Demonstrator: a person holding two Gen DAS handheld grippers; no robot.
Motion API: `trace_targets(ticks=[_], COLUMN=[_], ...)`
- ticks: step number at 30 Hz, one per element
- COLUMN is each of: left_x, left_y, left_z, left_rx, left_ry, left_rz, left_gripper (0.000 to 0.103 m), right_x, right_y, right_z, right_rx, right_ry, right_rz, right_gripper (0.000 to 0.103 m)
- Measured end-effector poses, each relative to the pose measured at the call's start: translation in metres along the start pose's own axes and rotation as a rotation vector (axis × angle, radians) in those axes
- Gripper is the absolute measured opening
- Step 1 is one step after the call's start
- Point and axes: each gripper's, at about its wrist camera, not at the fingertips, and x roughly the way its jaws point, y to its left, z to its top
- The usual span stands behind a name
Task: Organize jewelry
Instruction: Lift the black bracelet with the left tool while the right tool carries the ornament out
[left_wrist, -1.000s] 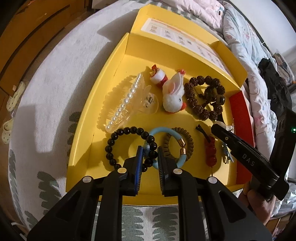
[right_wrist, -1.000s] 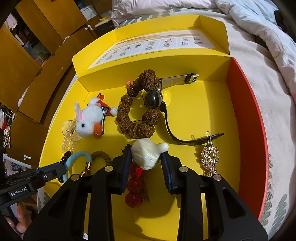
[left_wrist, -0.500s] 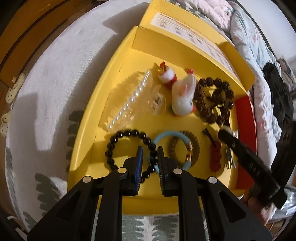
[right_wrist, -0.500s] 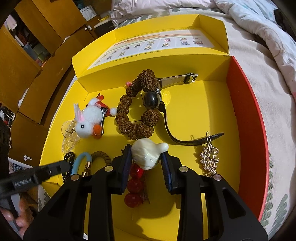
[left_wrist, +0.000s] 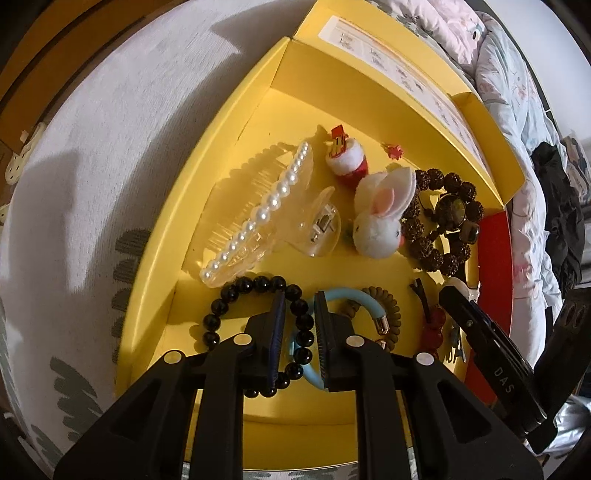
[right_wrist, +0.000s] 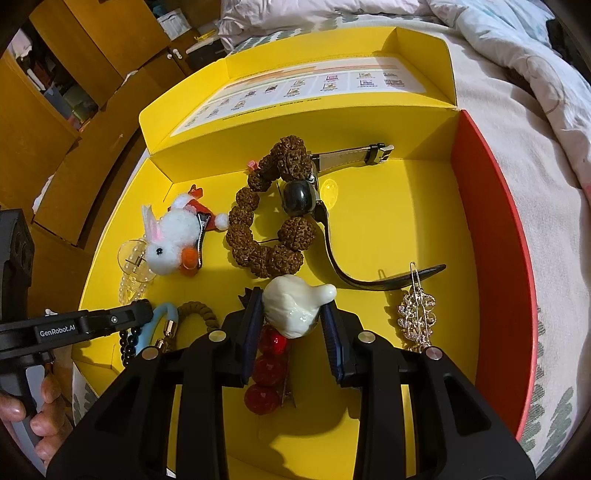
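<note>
1. Black bead bracelet (left_wrist: 255, 325) lies flat in the yellow box's (left_wrist: 155, 266) near-left corner, overlapping the blue hair tie (left_wrist: 347, 299).
2. Left gripper (left_wrist: 299, 325) is nearly closed, pinching the bracelet's right arc; the loop extends leftward.
3. Right gripper (right_wrist: 291, 314) clamps a white ceramic charm (right_wrist: 295, 306) above the red bead clip (right_wrist: 267, 369).

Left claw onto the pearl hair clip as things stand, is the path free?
Probably not directly: the left claw is shut on the black bead bracelet, which lies between it and the pearl hair clip. It would need to let go first.
</note>
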Motion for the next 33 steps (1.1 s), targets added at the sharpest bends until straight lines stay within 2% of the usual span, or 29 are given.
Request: trace_targets(ticks=[7,15,25,33], left_x=[-0.004,-0.020,-0.046,-0.078], left_y=[0.007,0.015,0.006,-0.013], left_z=[-0.003,-0.007,-0.015,-0.030], left_rx=[-0.030,-0.058,-0.032,0.005], left_ry=[-0.017,-0.069,-0.158,-0.248], left_rz=[-0.017,-0.050,-0.054,-0.044], left_gripper=[0.011,0.010,0.010,0.010], right_x=[-0.001,-0.006,-0.025,-0.058], right_y=[0.000,0.001,0.000,0.011], right_z=[0.000,-0.001,0.004,0.000], right_rx=[0.000,0.000,0.012,-0.005], right_ry=[-0.010,-0.021,-0.054,-0.100], right_rz=[-0.006,-0.006,0.031,0.053], right_gripper=[0.031,0.031,0.031,0.031])
